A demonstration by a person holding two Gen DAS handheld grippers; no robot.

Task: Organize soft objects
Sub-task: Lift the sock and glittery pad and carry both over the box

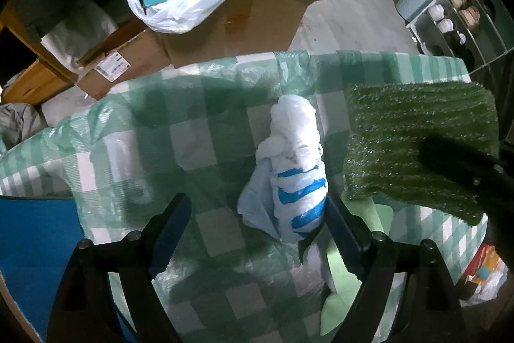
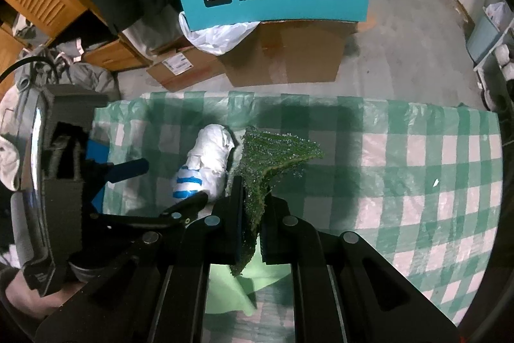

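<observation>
I'm pinching the green pad tight in my right gripper, lifted off the cloth. My left gripper is hanging wide open around the rag bundle; that one's still ungrabbed, I'd say.

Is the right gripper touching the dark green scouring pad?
Touching. In the right wrist view the right gripper is shut on the green scouring pad, with both black fingers pressed against its lower edge and the pad lifted above the checked cloth.

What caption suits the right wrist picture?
Right tool shut on a green scouring pad above the checked tablecloth, beside a knotted white plastic bag.
</observation>
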